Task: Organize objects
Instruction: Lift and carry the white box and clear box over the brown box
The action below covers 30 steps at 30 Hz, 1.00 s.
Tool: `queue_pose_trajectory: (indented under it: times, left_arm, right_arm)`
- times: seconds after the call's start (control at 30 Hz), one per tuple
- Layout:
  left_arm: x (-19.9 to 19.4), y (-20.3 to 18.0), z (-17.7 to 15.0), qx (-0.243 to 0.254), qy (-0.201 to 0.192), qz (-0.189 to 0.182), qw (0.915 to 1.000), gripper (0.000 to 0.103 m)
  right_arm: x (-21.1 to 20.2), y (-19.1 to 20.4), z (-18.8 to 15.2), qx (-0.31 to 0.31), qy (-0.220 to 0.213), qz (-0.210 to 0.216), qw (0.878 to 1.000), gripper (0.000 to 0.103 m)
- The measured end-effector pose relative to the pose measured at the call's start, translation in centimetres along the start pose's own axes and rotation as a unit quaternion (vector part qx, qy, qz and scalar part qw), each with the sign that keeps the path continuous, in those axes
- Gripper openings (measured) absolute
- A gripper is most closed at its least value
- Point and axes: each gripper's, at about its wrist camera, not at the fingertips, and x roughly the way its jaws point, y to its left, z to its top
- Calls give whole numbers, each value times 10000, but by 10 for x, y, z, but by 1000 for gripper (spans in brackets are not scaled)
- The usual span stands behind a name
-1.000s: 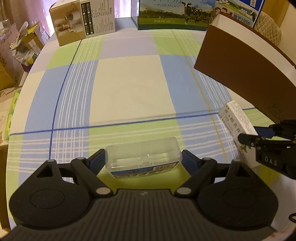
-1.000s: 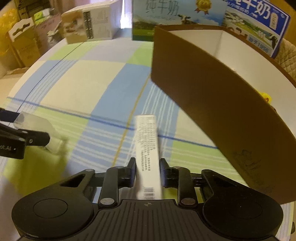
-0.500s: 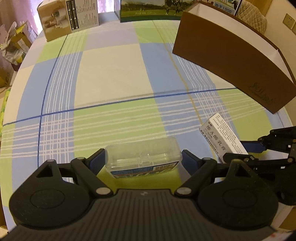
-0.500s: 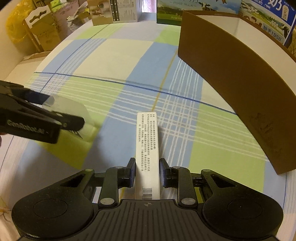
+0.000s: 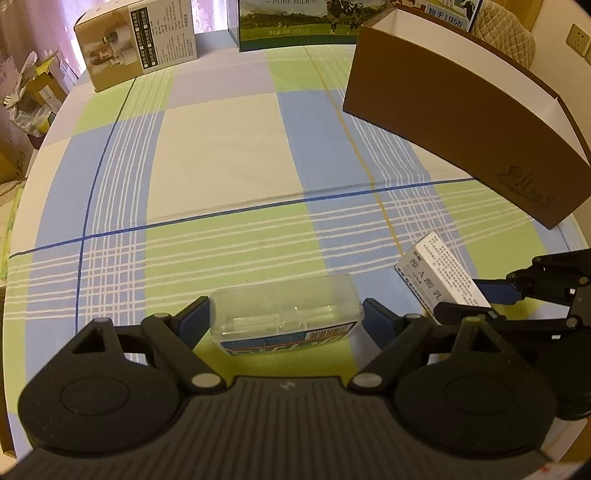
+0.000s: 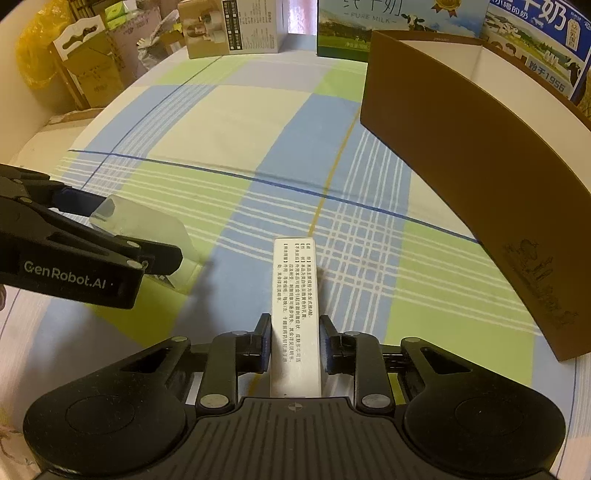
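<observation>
- Checked cloth (image 5: 229,155) in blue, green and cream over the whole bench, under warm yellowish light.
- Nearest the front edge: left gripper (image 5: 286,319), jaws pinching a clear plastic case (image 5: 284,308) by its two short ends, long side crosswise, printed label facing down toward the cloth.
- Same case (image 6: 144,225) seen from the right wrist as a pale see-through slab between the left gripper's (image 6: 122,236) dark fingers, toward the left edge of the bench.
- Just beside it, toward the front right corner: right gripper (image 6: 294,341), jaws pressed onto a slim white carton (image 6: 294,295) by its long sides, carton pointing straight ahead, black printed text on its upper face.
- From the left wrist, that carton (image 5: 439,280) angled, one end free, the other buried in the right gripper (image 5: 476,302); cannot tell whether it touches the cloth.
- Further back along the right edge: large brown open-topped box (image 5: 465,122) with white inside walls, a small gold emblem low on its near end; also seen from the right (image 6: 480,155).
- At the far edge: tan appliance box (image 5: 136,40) toward the left corner, green milk carton (image 5: 299,22) printed "PURE MILK" in the middle, blue milk carton (image 6: 539,48) behind the brown box.
- Beyond the left edge: cardboard clutter (image 6: 88,66).
</observation>
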Motion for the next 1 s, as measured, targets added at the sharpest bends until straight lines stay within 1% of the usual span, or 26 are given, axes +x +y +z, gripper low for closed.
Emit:
queue_pose_trajectory:
  times: [0.4,0.6,0.8,1.0]
  left_arm:
    - [-18,-6,4,62,-141,17,9999,85]
    - [-30,-19,12,171,-313,-92,9993,85]
    - [-48,-37,36,328,-682,-207,9969,85]
    - [-65,-64,69,497,-1130,-336,9918,85]
  right_arm:
    - [-24,-10,2,145,-270,94,9995,22]
    - [-48,-27,1,393,-517,85,9979,22]
    - [-86,-58,2,750,-973,-43,9924,22]
    - [-130,-98,9,1127,-1565,-278,9808,22]
